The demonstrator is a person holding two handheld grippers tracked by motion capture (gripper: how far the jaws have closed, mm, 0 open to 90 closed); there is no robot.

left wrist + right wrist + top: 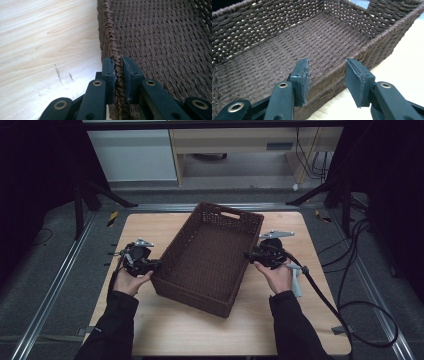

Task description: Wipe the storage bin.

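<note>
A dark brown woven basket (235,217) sits slantwise on the wooden table, empty inside. My left gripper (156,265) is at its left long wall, and in the left gripper view the jaws are shut on the braided rim of the basket (110,37), one jaw outside and one inside. My right gripper (248,255) is at the right long wall. In the right gripper view its jaws stand open astride the rim of the basket (352,56), the gripper (326,75) not pinching it.
The light wooden table (170,330) has bare room in front of the basket and to both sides. Black cables (350,315) trail off the right edge. Metal rails and dark stands flank the table; a cabinet stands beyond the far edge.
</note>
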